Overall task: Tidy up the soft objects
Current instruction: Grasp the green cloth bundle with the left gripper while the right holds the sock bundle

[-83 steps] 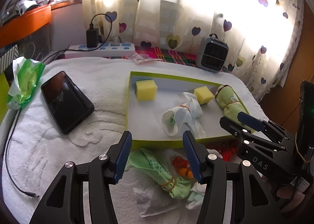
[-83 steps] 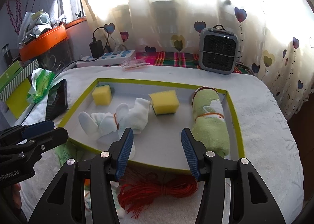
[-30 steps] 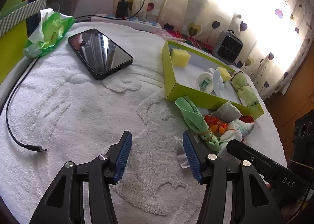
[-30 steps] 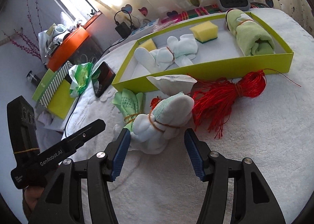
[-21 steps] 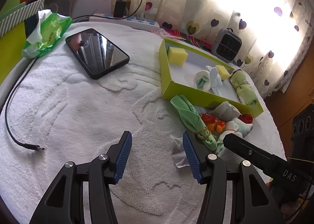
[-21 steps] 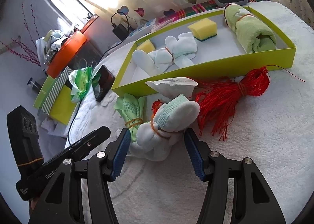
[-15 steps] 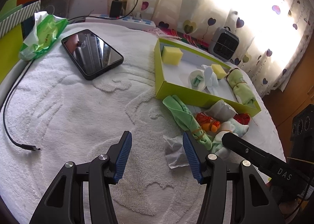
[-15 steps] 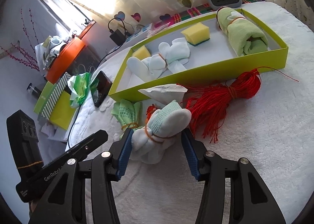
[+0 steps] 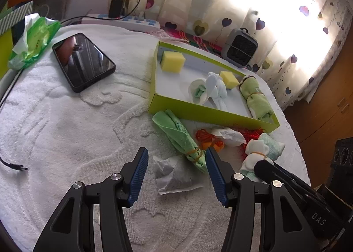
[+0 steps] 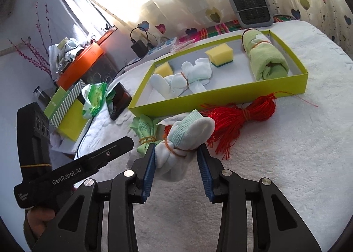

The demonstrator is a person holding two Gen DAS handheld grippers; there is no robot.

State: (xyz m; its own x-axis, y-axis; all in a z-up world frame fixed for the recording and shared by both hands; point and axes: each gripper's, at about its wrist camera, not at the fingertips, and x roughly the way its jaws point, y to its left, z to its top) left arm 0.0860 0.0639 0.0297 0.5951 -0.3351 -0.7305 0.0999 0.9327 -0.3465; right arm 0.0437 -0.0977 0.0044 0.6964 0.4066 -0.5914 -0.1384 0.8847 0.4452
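A lime-green tray (image 10: pixel 220 97) holds two yellow sponges, a white sock bundle (image 10: pixel 187 77) and a rolled green towel (image 10: pixel 267 57). In front of it lie a green cloth roll (image 9: pixel 178 137), a red string hank (image 10: pixel 238 117) and a white-and-mint sock bundle (image 10: pixel 189 130) tied with a rubber band. My right gripper (image 10: pixel 176 150) has that bundle between its jaws. They are closing, and both blue pads touch the socks. My left gripper (image 9: pixel 176 154) hangs open over a crumpled paper packet (image 9: pixel 174 174), its right pad beside the cloth roll's banded end.
A white towel covers the table. A black phone (image 9: pixel 83 62), a green tissue pack (image 9: pixel 33 40) and a loose cable end (image 9: pixel 13 163) lie to the left. A power strip (image 9: pixel 132 23) and a small grey fan (image 9: pixel 240 50) stand behind the tray.
The right jaws have drawn in from wide apart until they press on the white-and-mint sock bundle. The left gripper has drifted toward the pile and stays open.
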